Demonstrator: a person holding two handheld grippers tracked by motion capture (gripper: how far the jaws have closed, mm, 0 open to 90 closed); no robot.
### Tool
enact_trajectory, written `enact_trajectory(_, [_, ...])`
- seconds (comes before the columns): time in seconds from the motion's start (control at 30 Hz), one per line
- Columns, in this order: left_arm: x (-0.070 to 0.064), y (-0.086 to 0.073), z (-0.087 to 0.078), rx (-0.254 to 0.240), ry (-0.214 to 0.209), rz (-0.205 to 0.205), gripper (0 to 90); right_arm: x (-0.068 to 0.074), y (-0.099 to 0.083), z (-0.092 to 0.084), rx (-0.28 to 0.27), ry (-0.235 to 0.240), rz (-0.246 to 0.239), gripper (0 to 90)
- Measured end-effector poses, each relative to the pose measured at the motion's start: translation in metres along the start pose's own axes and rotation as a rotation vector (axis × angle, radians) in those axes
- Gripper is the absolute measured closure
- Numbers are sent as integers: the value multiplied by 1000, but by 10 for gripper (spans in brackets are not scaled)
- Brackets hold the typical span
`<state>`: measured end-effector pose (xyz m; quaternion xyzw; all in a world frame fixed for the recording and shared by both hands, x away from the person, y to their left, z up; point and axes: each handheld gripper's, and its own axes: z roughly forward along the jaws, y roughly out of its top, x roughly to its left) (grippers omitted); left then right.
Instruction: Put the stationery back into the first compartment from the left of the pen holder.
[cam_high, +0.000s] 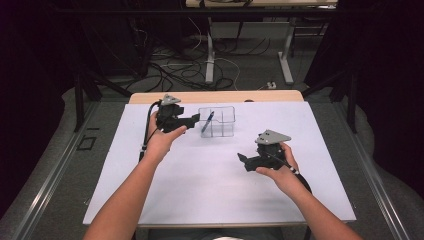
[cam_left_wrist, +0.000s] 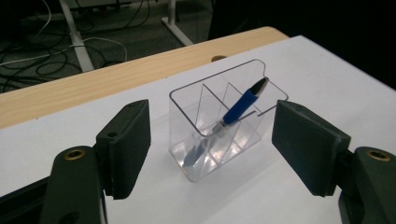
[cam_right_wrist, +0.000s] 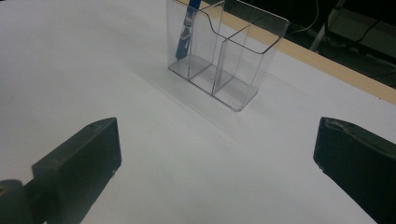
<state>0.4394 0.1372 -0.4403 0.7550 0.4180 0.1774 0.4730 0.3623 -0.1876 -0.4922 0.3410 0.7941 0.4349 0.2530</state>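
Pen (cam_left_wrist: 238, 108) leans in the clear divided holder (cam_left_wrist: 219, 140), just ahead of the left gripper (cam_left_wrist: 212, 154), jaws apart as if releasing. Right gripper (cam_right_wrist: 217, 163) waits farther back, jaws also apart, gripping nothing.

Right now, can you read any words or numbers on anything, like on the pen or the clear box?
No readable text anywhere.
The blue pen: no print can be made out on its barrel; it is too small and blurred.
The clear organizer: plain, no label.
The left gripper and right gripper: no markings legible.
The white table cover: blank.
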Motion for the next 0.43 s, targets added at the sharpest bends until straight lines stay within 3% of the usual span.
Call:
enact_trajectory(0.13, [1,-11,-18,21,-23,13,166,-2,0,-2,10,-3,19,0])
enact_trajectory(0.23, [3,-22,-32,8,-23,7,142,-4,0,-2,7,-10,30,0])
enact_trajectory(0.33, [1,-34,-41,21,-37,-8,39,-6,-1,-2,16,-11,49,0])
enact_trajectory(0.43, [-2,-48,-46,18,-49,-15,3,-8,-3,-2,30,-12,63,0])
